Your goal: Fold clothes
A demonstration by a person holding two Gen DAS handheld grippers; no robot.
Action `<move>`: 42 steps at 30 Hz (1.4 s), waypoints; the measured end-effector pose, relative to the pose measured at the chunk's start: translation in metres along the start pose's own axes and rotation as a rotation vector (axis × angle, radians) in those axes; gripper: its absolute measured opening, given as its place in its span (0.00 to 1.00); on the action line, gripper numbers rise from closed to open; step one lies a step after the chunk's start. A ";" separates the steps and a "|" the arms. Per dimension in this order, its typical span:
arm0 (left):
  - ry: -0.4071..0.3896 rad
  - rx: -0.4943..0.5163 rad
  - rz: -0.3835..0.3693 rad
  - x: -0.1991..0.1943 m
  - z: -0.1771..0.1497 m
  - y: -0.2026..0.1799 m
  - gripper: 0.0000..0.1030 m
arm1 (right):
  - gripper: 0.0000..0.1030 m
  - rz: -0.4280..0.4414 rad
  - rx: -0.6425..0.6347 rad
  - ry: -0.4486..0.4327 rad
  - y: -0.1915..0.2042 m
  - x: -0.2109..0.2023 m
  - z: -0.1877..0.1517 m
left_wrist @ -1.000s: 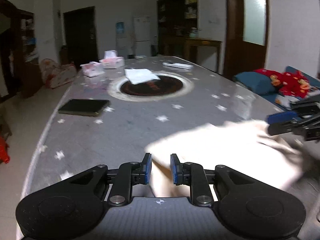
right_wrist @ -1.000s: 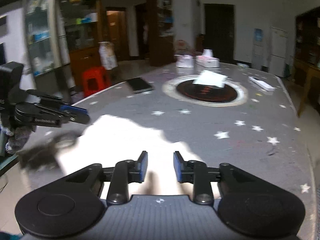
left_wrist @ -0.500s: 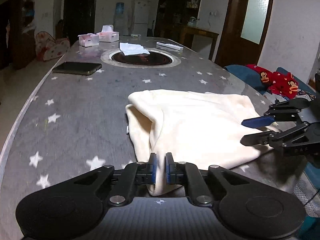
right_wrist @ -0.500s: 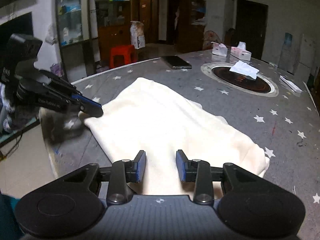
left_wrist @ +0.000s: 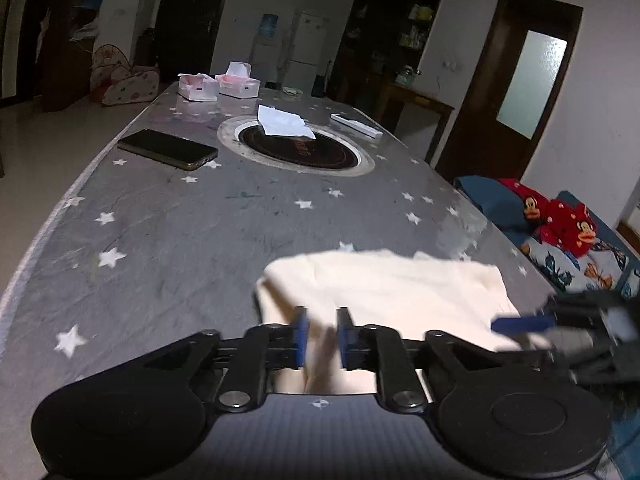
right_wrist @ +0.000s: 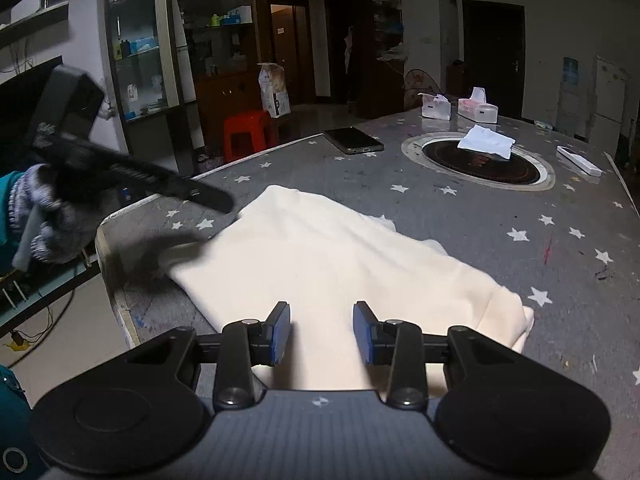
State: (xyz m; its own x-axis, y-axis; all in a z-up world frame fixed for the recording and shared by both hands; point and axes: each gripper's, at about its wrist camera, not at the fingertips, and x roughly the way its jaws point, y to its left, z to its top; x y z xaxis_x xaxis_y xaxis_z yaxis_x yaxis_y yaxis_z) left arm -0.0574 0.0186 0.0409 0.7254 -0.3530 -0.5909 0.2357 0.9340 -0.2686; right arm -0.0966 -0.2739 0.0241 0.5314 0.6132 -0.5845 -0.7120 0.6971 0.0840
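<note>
A cream garment (left_wrist: 392, 284) lies folded flat on the near end of the grey star-patterned table (left_wrist: 180, 240). My left gripper (left_wrist: 322, 334) is at its near-left edge; its jaws are opening, with a fold of cloth in the gap and the pads clear of it. In the right wrist view the garment (right_wrist: 320, 248) spreads ahead of my right gripper (right_wrist: 322, 330), which stands open over the cloth's near edge. The left gripper's fingers (right_wrist: 200, 196), held by a gloved hand (right_wrist: 44, 216), reach the cloth's far-left corner. The right gripper's blue fingertip (left_wrist: 520, 323) shows blurred at the cloth's right edge.
Further up the table lie a dark phone (left_wrist: 168, 149), a round inset hotplate (left_wrist: 296, 156) with a white paper (left_wrist: 284, 122) on it, two tissue boxes (left_wrist: 236, 82) and a white remote (left_wrist: 356, 125). A red stool (right_wrist: 248, 132) stands beyond the table's edge. A sofa with red cushions (left_wrist: 560, 220) flanks it.
The garment, blurred in motion a second ago, now lies flat on the table. The left gripper's jaws, nearly shut on the cloth edge half a second ago, have parted. The left view has rolled.
</note>
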 end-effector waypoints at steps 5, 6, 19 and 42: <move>0.047 -0.021 0.036 0.023 -0.007 0.004 0.10 | 0.34 -0.001 0.039 -0.008 -0.003 0.000 -0.006; 0.041 -0.013 0.046 0.022 -0.010 0.004 0.09 | 0.34 -0.003 0.045 -0.003 -0.004 0.000 -0.008; -0.026 0.076 0.074 0.007 0.005 -0.016 0.09 | 0.34 -0.100 0.188 -0.078 -0.054 -0.014 0.007; 0.067 0.124 0.060 0.101 0.034 -0.045 0.10 | 0.24 -0.136 0.172 0.046 -0.075 0.066 0.050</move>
State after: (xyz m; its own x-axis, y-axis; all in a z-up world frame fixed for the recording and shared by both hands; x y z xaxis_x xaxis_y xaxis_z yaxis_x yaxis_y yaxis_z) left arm 0.0273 -0.0572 0.0190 0.6966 -0.2950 -0.6540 0.2742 0.9518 -0.1373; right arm 0.0147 -0.2666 0.0198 0.5930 0.4943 -0.6356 -0.5446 0.8277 0.1356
